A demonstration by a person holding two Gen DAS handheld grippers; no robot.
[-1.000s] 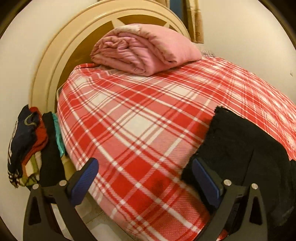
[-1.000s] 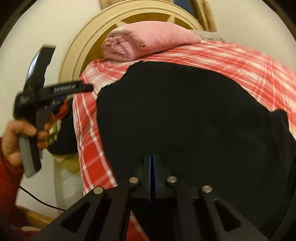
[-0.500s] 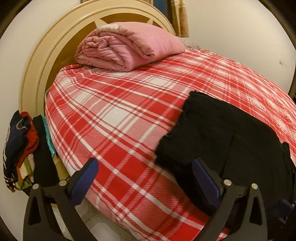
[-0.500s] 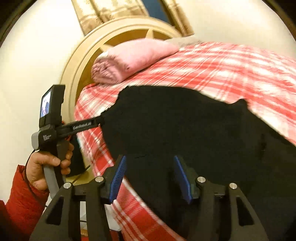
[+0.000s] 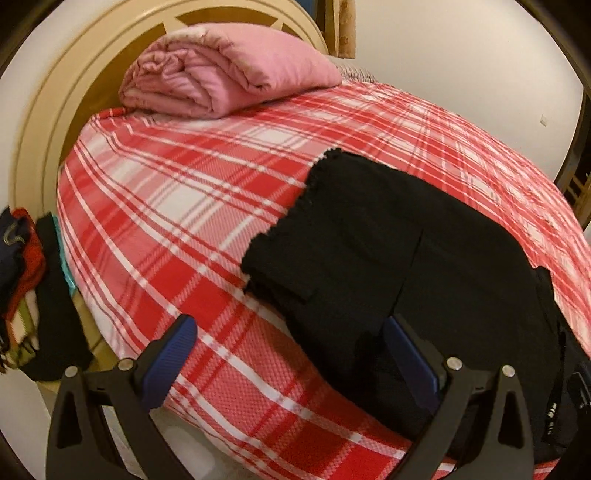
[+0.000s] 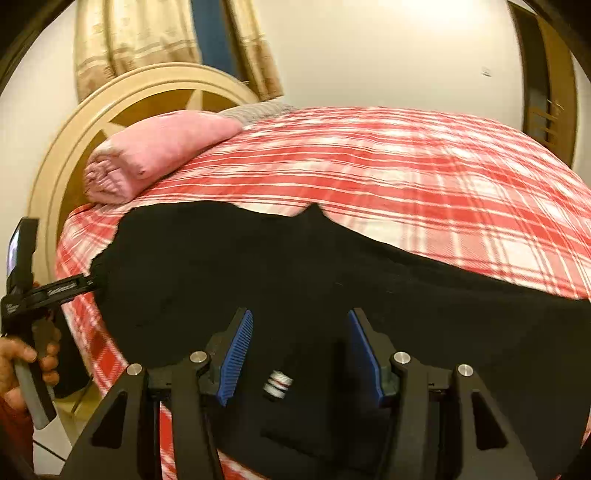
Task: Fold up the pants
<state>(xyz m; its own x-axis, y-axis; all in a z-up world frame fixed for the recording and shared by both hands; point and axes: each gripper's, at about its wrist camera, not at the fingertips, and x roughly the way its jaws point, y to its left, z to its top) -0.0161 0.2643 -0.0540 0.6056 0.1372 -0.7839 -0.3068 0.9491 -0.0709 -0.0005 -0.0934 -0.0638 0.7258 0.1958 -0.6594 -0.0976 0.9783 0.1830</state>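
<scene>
A bed (image 5: pixel 177 206) is covered with a red and white checked sheet. At its head lies a folded pink blanket (image 5: pixel 229 74), in front of a round cream headboard (image 6: pixel 122 96). Behind the headboard hang beige curtains (image 6: pixel 136 33). Beside the bed, on the left, hangs a pile of coloured clothes (image 5: pixel 26 280). The wall (image 6: pixel 388 51) is plain white.

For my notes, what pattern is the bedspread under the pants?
Red, pink and white plaid bedspread; clearest in the left wrist view.
</scene>
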